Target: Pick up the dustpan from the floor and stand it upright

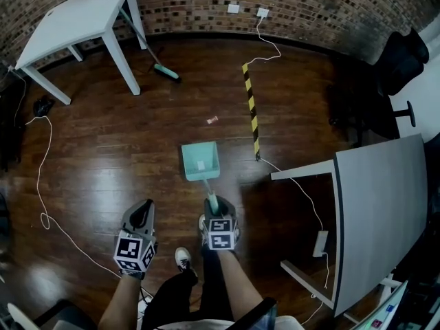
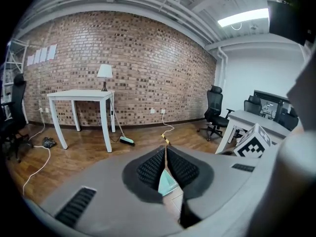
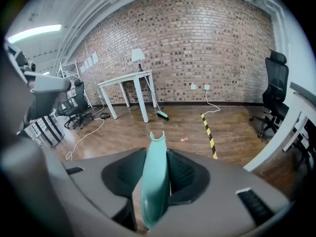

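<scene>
Dustpan: teal dustpan [image 1: 199,160], pan end out ahead of the person's feet over the dark wooden floor [image 1: 124,150], handle [image 3: 154,181] running back toward the person; whether the pan touches the floor cannot be told.
Writing: a small white label [image 1: 201,165] sits inside the pan, print too small to read; no brand shows.
Right gripper: the right gripper [image 1: 214,202] is clamped on the handle, a ribbed pad pressing each side, the handle's notched tip poking out past the jaws.
Left gripper: the left gripper [image 1: 143,209] is closed on nothing, jaw tips meeting, just left of the other and apart from the dustpan.
Pose: both forearms reach forward from the lower edge of the head view, side by side, grippers angled forward and down; a black-and-white marker cube [image 1: 134,251] tops each.
Feet: a white shoe [image 1: 182,257] stands between the grippers.
Beyond: a pink scrap [image 1: 212,119], a black-and-yellow striped strip [image 1: 251,112], a broom [image 1: 165,72] beside the white table [image 1: 75,19], a grey table [image 1: 381,212] at right.
</scene>
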